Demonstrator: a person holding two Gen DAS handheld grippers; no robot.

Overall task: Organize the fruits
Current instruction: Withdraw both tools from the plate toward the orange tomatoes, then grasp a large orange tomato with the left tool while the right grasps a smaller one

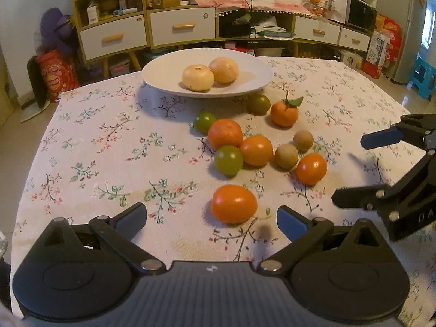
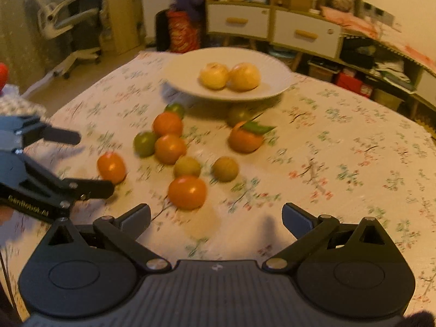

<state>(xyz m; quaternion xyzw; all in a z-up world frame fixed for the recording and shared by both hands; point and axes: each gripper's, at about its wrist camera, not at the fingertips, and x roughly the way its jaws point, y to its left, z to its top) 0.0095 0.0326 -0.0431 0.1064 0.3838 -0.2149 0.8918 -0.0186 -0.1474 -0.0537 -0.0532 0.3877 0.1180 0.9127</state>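
Observation:
Loose fruit lies on the floral tablecloth: several oranges, green fruits (image 1: 228, 160) and two small brown ones (image 1: 286, 156). One tangerine (image 1: 284, 113) has a leaf. A white plate (image 1: 163, 72) at the far side holds two pale yellow fruits (image 1: 198, 78). My left gripper (image 1: 211, 214) is open, and the nearest orange (image 1: 233, 203) lies just ahead of its fingertips, untouched. My right gripper (image 2: 216, 212) is open too, with another orange (image 2: 187, 192) just ahead and slightly left. In the left wrist view the right gripper (image 1: 351, 169) shows at the right edge.
In the right wrist view the left gripper (image 2: 92, 163) comes in from the left near an orange (image 2: 111, 167). The plate (image 2: 185, 70) stands beyond the fruit. Shelves and drawers (image 1: 182, 26) line the wall behind the table. A blue stool (image 1: 423, 77) stands far right.

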